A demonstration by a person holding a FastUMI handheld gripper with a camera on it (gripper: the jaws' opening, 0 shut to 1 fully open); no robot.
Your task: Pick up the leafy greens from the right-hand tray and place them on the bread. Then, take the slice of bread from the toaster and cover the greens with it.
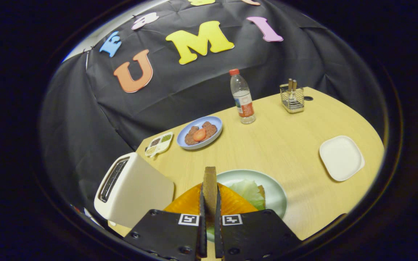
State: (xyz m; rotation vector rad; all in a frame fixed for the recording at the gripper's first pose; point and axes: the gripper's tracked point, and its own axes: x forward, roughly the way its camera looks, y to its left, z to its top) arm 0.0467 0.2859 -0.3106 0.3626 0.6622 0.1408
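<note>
While claw (pixel 209 203) pinches bread slice (pixel 209 186) | wooden table (pixel 289 145) | toaster (pixel 132 188) beside | black cloth wall (pixel 194 87)

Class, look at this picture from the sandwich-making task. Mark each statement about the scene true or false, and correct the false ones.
1. The tool grips a slice of bread on edge between its fingers. True.
2. The leafy greens lie on the pale green plate just beyond the fingers. True.
3. The water bottle lies on its side. False: it stands upright, with its red cap on.
4. The small white square plate holds a tomato slice. False: the tomato slice sits on the blue plate, among brown patties.
5. A white toaster stands on the table, beside the tool. True.
</note>
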